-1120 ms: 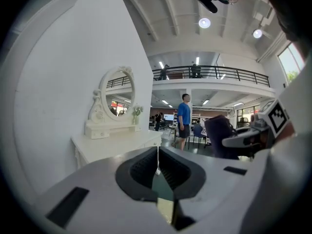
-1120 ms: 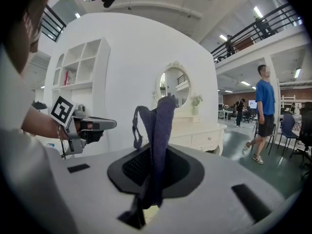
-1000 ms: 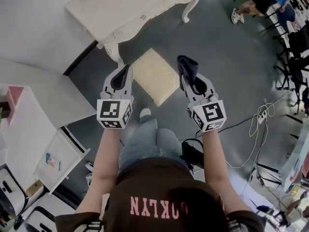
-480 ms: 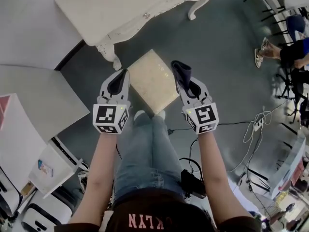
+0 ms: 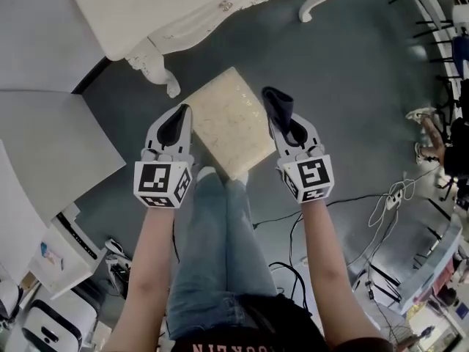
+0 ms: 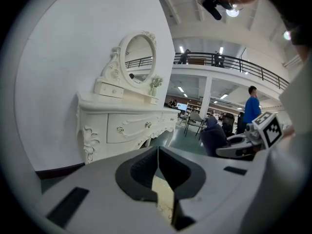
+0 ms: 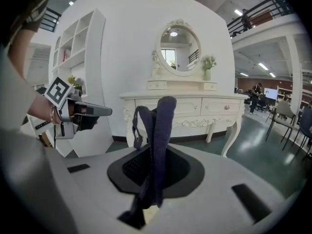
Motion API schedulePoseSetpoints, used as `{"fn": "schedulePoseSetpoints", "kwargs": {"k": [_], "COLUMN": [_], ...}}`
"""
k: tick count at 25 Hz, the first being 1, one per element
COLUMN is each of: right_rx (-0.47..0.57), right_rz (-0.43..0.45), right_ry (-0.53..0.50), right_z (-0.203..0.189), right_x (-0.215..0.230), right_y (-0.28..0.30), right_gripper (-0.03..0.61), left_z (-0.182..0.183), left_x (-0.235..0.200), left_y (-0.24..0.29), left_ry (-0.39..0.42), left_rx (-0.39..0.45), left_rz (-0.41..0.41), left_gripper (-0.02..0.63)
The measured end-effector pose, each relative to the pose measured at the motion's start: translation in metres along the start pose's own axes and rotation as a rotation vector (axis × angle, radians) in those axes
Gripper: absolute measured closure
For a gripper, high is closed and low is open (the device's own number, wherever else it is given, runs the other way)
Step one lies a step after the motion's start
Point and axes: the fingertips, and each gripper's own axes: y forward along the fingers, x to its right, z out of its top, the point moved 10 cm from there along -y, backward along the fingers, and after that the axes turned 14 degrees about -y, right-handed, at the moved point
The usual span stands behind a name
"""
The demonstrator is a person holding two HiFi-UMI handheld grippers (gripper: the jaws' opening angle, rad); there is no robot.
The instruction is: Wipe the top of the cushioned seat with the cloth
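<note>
Lower right gripper [image 5: 287,129], fingers clenched on navy cloth [image 5: 278,103], flat onto cushioned seat [image 5: 227,123]; hold empty, closed left gripper [image 5: 176,125] clear.

I see both forearms reaching toward 12 o'clock, side by side. The left gripper [image 5: 178,120] has its jaws pressed together, with nothing between them. The right gripper [image 5: 287,127], leaning slightly to 11 o'clock, is clamped on the dark cloth [image 5: 277,103].
</note>
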Motion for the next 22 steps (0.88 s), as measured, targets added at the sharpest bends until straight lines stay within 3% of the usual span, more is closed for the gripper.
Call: {"fn": "schedulePoseSetpoints", "kwargs": {"k": [10, 16, 22], "right_rx": [-0.042, -0.063, -0.180], "right_rz": [0.043, 0.016, 0.054], "right_ry": [-0.042, 0.104, 0.040], "right_z": [-0.054, -0.078, -0.098], "right_x": [0.017, 0.037, 0.039], "right_y": [0.077, 0.128, 0.177], "right_gripper": [0.537, 0.537, 0.537], "left_z": [-0.049, -0.066, -0.077], "left_x": [-0.026, -0.043, -0.059], "left_y": [0.033, 0.050, 0.061], "left_ry": [-0.021, -0.047, -0.064], "left_rx": [-0.016, -0.026, -0.053], "left_rz": [0.041, 0.061, 0.094], "left_gripper": [0.604, 0.606, 0.604]}}
